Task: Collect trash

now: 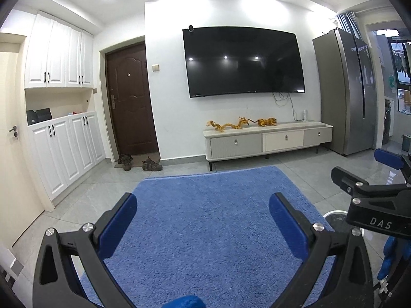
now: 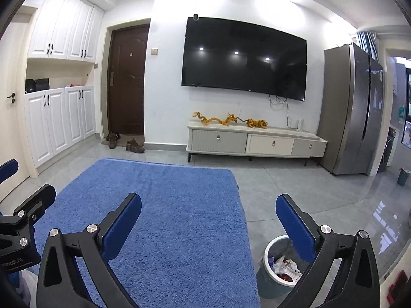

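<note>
— What are my fingers doing?

— I read both as spread apart and empty: left gripper, right gripper, held above the blue rug.

— Where's the trash?

— One bin stands just off the rug's right edge, crumpled wrappers already inside. I see no litter on the rug or floor, so I judge collecting nearly finished.

— Other bins?

— A second bin by the fridge.
</note>
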